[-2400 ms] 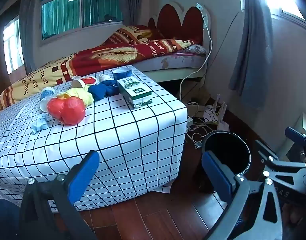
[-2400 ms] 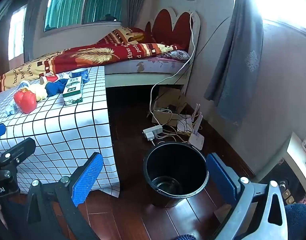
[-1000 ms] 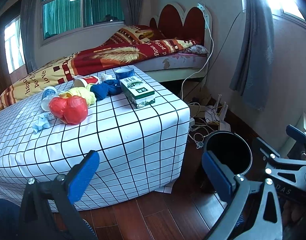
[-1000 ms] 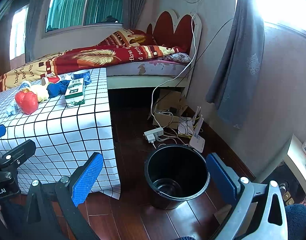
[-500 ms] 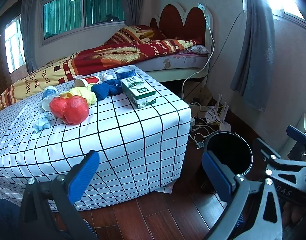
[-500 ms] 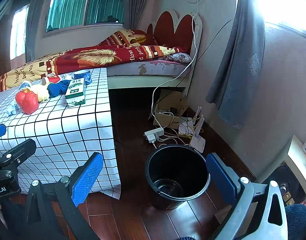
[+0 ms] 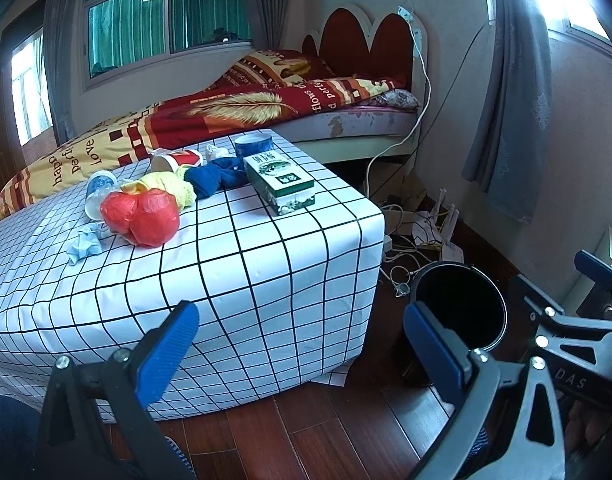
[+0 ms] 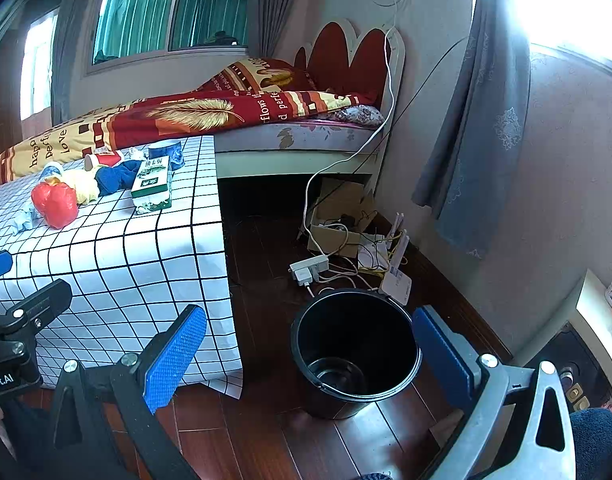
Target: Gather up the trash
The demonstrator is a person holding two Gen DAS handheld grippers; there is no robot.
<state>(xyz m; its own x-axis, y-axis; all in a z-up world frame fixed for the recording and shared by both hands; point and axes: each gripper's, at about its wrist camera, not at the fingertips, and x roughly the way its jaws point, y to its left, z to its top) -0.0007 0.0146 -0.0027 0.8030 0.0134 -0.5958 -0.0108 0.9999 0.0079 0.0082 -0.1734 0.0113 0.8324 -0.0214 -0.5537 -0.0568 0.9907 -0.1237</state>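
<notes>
1. the left gripper [image 7: 302,344] is seen at the bottom of the left wrist view, its blue pads spread wide apart with nothing between them.
2. the right gripper [image 8: 310,348] is likewise held agape and empty, low in the right wrist view.
3. the trash is gathered at the upper left of both frames on the checked tablecloth [image 7: 242,256]: a red plastic bag [image 7: 142,216], a green carton [image 7: 280,182], a crumpled tissue [image 7: 84,242] and what may be paper cups.
4. a black bucket [image 8: 356,350] is stood on the wooden floor, lower centre, just right of the table.
</notes>
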